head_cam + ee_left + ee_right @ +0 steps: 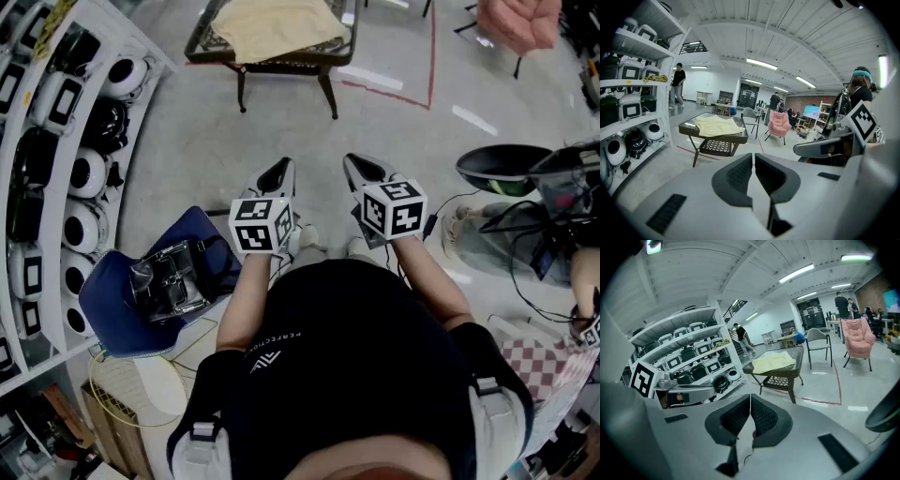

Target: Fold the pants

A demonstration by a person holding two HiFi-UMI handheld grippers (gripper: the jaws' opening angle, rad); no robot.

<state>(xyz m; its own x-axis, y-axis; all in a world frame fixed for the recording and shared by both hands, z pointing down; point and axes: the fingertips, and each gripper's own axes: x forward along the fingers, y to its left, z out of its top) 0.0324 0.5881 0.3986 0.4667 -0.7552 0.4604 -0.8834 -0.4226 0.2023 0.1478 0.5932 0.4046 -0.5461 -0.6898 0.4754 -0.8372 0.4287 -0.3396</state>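
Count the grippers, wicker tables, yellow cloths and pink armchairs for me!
Grippers: 2, the left gripper and the right gripper, both shut with nothing in them
Wicker table: 1
Yellow cloth: 1, lying on that table
Pink armchair: 1
Total: 5

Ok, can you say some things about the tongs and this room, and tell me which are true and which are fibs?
1. The left tongs and the right tongs are both shut and empty. True.
2. The yellow cloth lies on the floor. False: it lies on the table.
3. The armchair is green. False: it is pink.
4. The shelves stand on the person's left. True.
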